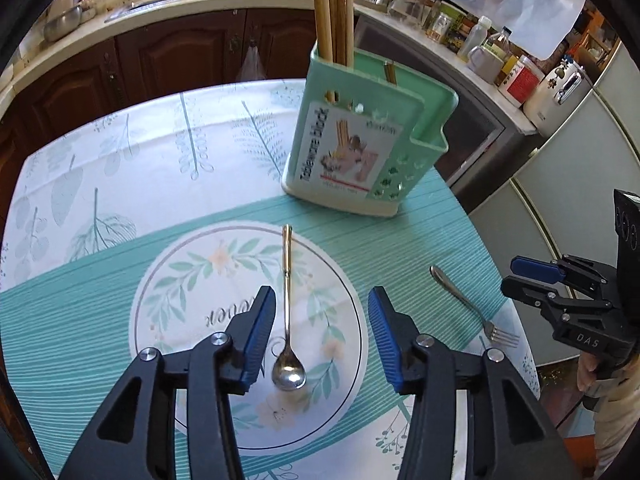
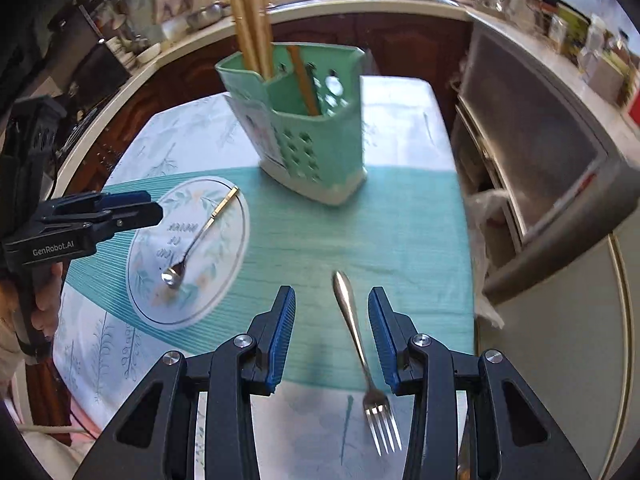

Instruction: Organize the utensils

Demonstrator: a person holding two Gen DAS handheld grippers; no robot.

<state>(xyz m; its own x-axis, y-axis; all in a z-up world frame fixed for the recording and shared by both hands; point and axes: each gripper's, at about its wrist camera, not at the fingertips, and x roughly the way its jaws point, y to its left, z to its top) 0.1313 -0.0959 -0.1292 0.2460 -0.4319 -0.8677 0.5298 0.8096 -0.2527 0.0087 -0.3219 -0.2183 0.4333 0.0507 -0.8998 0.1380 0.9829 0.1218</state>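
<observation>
A long spoon (image 1: 286, 312) with a gold handle lies on the round print of the tablecloth, bowl toward me. My left gripper (image 1: 322, 300) hovers above it, open, with the spoon nearer the left finger and untouched. A steel fork (image 2: 354, 328) lies on the teal band, tines toward me. My right gripper (image 2: 332, 296) is open over it, the handle running between the fingers, close to the right pad without contact. A green utensil holder (image 1: 360, 152) stands farther back with wooden chopsticks (image 1: 332, 8) upright in it. The other gripper shows from the side in each view: the right one (image 1: 512, 276), the left one (image 2: 154, 205).
The table's right edge (image 2: 468, 280) drops off beside a grey appliance (image 2: 540, 152). A counter with bottles and jars (image 1: 500, 56) and dark wood cabinets (image 1: 180, 48) lie beyond the table. A hand (image 1: 592, 372) holds the right gripper's handle.
</observation>
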